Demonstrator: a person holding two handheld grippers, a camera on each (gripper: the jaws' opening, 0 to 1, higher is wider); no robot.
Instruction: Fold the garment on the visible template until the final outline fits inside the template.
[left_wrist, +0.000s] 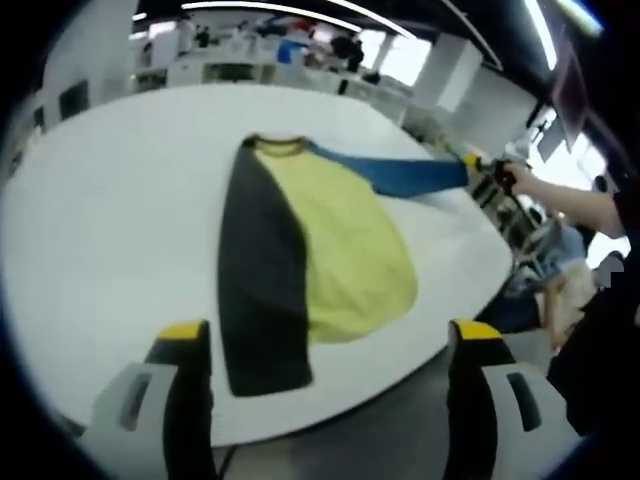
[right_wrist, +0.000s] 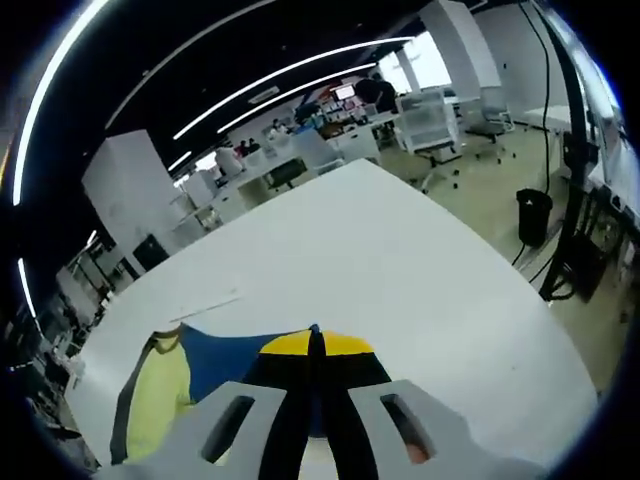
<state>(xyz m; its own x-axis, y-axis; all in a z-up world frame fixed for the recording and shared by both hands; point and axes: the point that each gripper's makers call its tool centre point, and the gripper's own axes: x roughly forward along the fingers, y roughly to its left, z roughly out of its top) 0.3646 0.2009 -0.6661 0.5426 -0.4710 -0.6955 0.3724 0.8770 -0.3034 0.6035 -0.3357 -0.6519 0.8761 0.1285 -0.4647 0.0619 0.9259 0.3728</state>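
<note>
Left sleeve lying folded over the shirt (left_wrist: 330, 250) on the bench (left_wrist: 100, 220) — right gripper (right_wrist: 315, 345) fingers clenching the blue sleeve (left_wrist: 415, 175), folding pending; left gripper (left_wrist: 330, 340) fingers released, hovering.

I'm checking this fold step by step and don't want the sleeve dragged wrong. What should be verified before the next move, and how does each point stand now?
1. Right gripper shut on the blue sleeve: ok, jaws closed on the cuff in the right gripper view.
2. Left gripper free: ok, jaws open, holding nothing, near the table edge.
3. Dark sleeve side already folded over the yellow body: ok.
4. Blue sleeve laid inward: not ok, it stretches out sideways from the garment.
5. Garment fully on the white table: ok.
6. Outline fits the template: cannot tell, no template lines are readable under the garment.
</note>
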